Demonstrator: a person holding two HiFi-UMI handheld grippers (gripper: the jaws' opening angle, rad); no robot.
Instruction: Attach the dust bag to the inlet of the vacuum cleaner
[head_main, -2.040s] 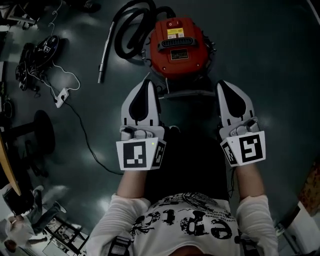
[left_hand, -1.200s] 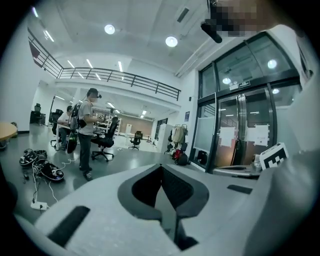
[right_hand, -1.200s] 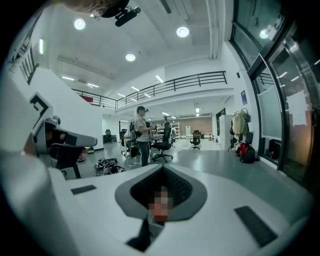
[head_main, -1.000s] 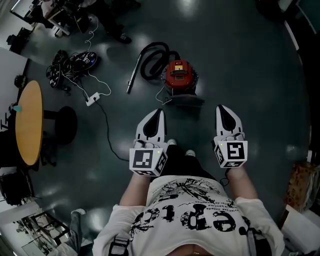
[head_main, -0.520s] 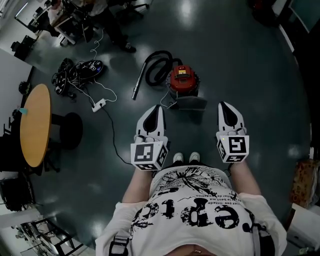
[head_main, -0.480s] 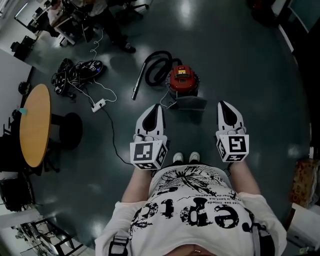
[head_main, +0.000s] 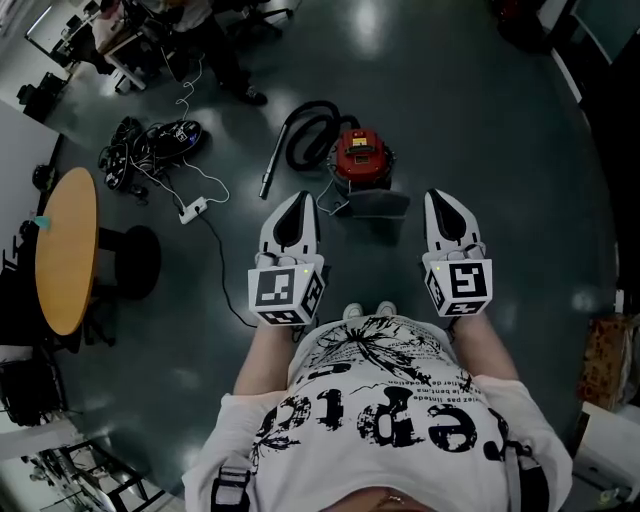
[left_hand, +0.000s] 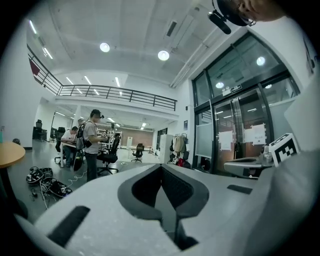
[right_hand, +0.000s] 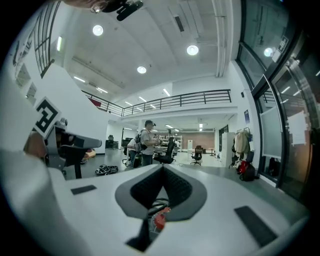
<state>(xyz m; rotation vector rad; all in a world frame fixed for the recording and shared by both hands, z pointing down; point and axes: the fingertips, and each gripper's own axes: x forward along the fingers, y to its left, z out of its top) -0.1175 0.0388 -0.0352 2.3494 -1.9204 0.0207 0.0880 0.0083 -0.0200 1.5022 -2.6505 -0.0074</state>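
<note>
Now the left gripper (head_main: 298, 196) and right gripper (head_main: 438, 194), pressed together and empty, hang farther from the vacuum cleaner (head_main: 362, 157) than before, so its dust bag (head_main: 376, 205) is probably attached.

Dark floor (head_main: 480, 130): red vacuum cleaner (head_main: 361, 158), hose (head_main: 300, 118), power strip (head_main: 193, 211).

Both forearms forward, left gripper (head_main: 296, 200) and right gripper (head_main: 438, 197) level, parallel, jaws together, empty.

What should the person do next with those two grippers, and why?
Probably lower both towards the red vacuum cleaner on the floor. The left gripper and right gripper are shut, hold nothing and hover well above it, so neither can yet reach it or the grey piece lying by it.
</note>
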